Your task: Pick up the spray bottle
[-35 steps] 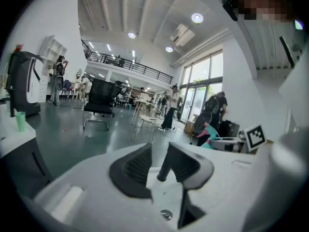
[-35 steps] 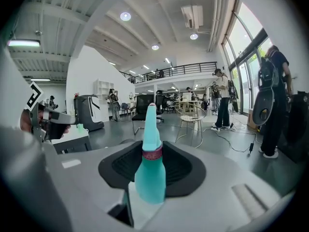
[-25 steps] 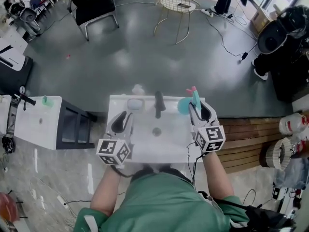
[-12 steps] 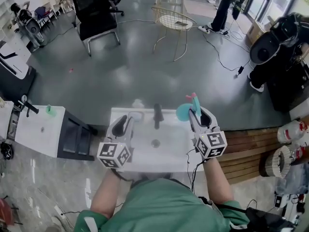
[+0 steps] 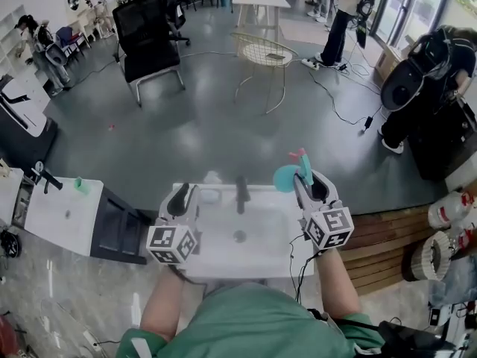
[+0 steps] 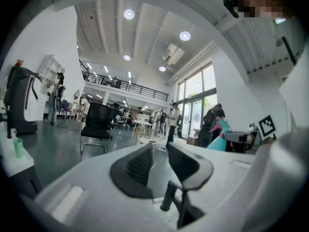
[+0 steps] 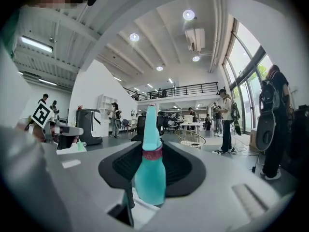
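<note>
the right gripper (image 5: 307, 179) is clamped on the teal plastic spray bottle (image 7: 150, 164), one ribbed black pad pressed against each side of its body. the jaws stand fairly wide because the bottle fills the space between them. the left gripper (image 5: 179, 198) is unclenched, with only a narrow gap between its pads and nothing in that gap. it hangs over the left part of the basin and touches nothing.

below both grippers is a white rectangular washbasin (image 5: 223, 253) with a black upright tap (image 5: 240, 192) at its far edge. the bottle is held clear above the basin's right rear corner, off the surface. left of the basin stands a low white cabinet (image 5: 52, 216) with a small green cup (image 5: 78, 186) on it. a strip of wooden slatted decking (image 5: 380, 237) lies to the right. beyond is a wide grey polished floor with a black office chair (image 5: 149, 28) and a pale wire-frame chair (image 5: 267, 51).

in the right gripper view the bottle's long axis runs upright, its broad body low between the pads and its tapered neck rising past a pink collar (image 7: 153, 153). in the head view its pink-tipped spray head (image 5: 297, 157) lies on the far side, away from the person.
</note>
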The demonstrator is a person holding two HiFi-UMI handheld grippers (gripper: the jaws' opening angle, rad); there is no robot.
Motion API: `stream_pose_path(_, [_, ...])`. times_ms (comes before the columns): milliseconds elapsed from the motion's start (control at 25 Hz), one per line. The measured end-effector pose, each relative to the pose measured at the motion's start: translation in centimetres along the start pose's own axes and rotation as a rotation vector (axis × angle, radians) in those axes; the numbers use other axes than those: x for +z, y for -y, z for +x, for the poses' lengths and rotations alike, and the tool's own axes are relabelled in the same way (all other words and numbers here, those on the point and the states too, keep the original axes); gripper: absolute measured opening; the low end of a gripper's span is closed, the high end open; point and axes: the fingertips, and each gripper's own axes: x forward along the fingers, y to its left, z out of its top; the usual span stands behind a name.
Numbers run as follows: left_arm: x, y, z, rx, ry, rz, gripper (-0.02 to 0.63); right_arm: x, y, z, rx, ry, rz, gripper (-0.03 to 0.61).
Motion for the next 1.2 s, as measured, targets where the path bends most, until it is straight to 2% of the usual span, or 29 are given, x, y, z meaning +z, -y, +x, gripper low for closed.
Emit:
stream_pose_path(160, [0.2, 0.3, 0.0, -0.004, 0.008, 0.023, 0.1, 0.1, 0.2, -0.3, -0.009, 0.004, -0.002, 0.132])
stream_pose_path(1200, [-0.6, 0.2, 1.7, -0.008, -0.017, 0.009, 0.1, -0.6, 1.6, 0.5, -0.012, -0.001, 0.013, 0.132])
